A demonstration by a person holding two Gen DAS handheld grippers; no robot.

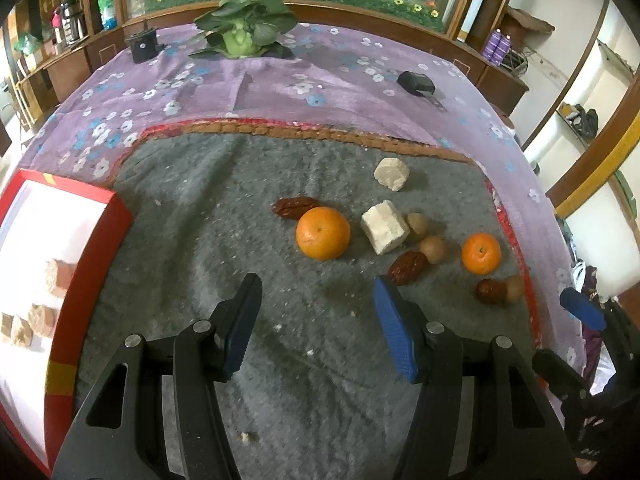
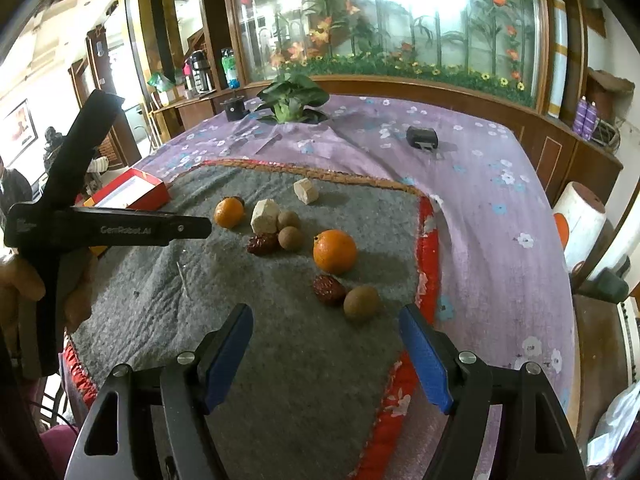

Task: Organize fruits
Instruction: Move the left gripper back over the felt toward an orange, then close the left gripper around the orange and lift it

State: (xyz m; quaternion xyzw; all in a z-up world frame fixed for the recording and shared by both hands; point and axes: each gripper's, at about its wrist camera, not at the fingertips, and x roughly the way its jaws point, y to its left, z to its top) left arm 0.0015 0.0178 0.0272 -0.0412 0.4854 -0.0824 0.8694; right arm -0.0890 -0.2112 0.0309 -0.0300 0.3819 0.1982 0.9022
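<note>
The left gripper [image 1: 316, 316] is released, jaws spread and holding nothing, above the grey mat [image 1: 208, 248]; the larger orange [image 1: 323, 233] lies on the mat just beyond its fingertips. The right gripper [image 2: 326, 344] is likewise released, with the smaller orange [image 2: 335, 251] on the mat ahead. The red box [image 1: 90, 264] rests at the mat's left edge.

The red-rimmed white cardboard box [image 1: 90, 240] runs off the left wrist view's left edge, its pale chunky contents [image 1: 38, 320] washed out by glare and too blurred to identify. In the right wrist view the black handle of the left claw [image 2: 108, 229] hides part of that box. The wrinkled dark red date [image 1: 298, 206] sits partly behind the larger round orange [image 1: 323, 233].
</note>
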